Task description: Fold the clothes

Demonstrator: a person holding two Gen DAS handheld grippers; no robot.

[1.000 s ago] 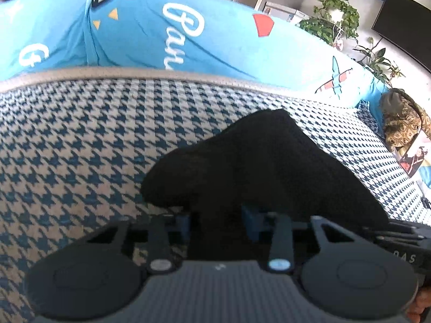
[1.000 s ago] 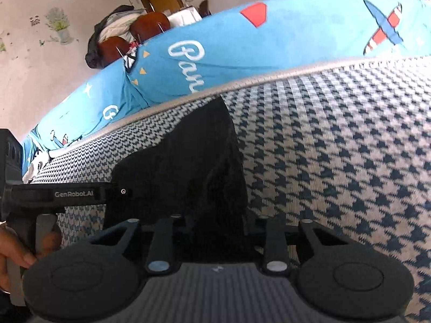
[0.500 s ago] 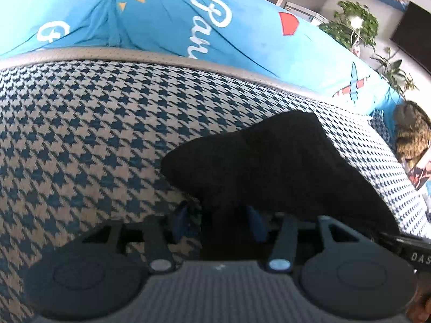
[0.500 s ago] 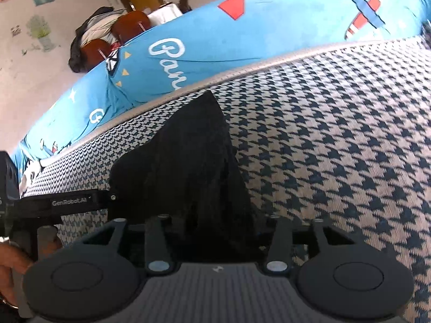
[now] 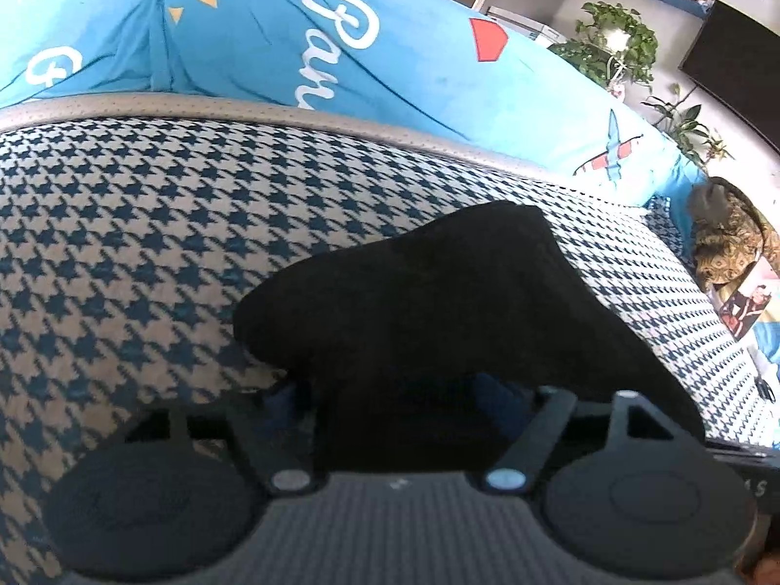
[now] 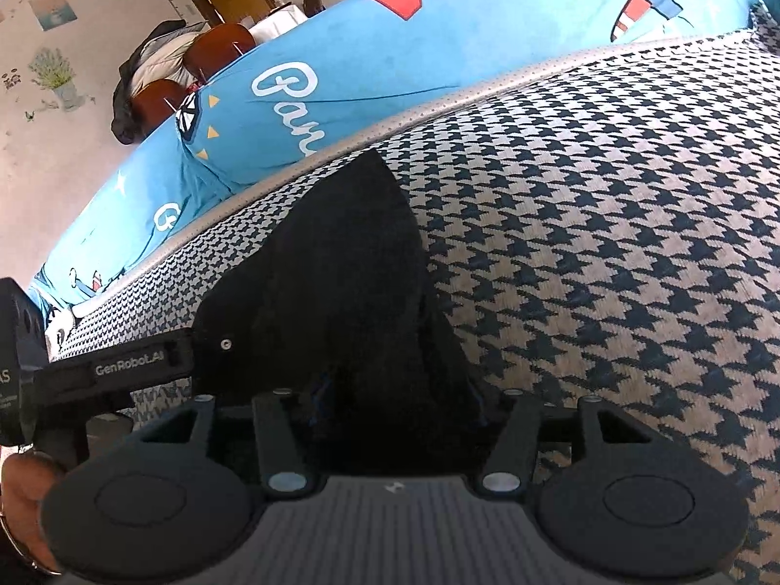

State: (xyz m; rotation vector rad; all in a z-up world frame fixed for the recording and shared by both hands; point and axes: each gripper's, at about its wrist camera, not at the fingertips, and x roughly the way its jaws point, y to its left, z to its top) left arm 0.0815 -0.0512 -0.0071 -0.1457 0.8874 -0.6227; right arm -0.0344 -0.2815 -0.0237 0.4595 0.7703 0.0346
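Black garment [image 5: 429,302], matte, soft knit-like surface, lies on houndstooth cushion [image 5: 122,243] in rough triangle, peak toward grey piped edge of cushion. Cushion weave coarse, navy on beige. Behind cushion edge: smooth bright-blue cover [image 5: 273,48] with white script, red and orange shapes. Left gripper [image 5: 395,395]: blue pads half buried under near hem of garment, jaws set apart with cloth between; grip cannot tell. Right gripper [image 6: 395,404]: fingers hidden under dark cloth, opening cannot tell. Hand [image 6: 24,512] at lower left of right view.
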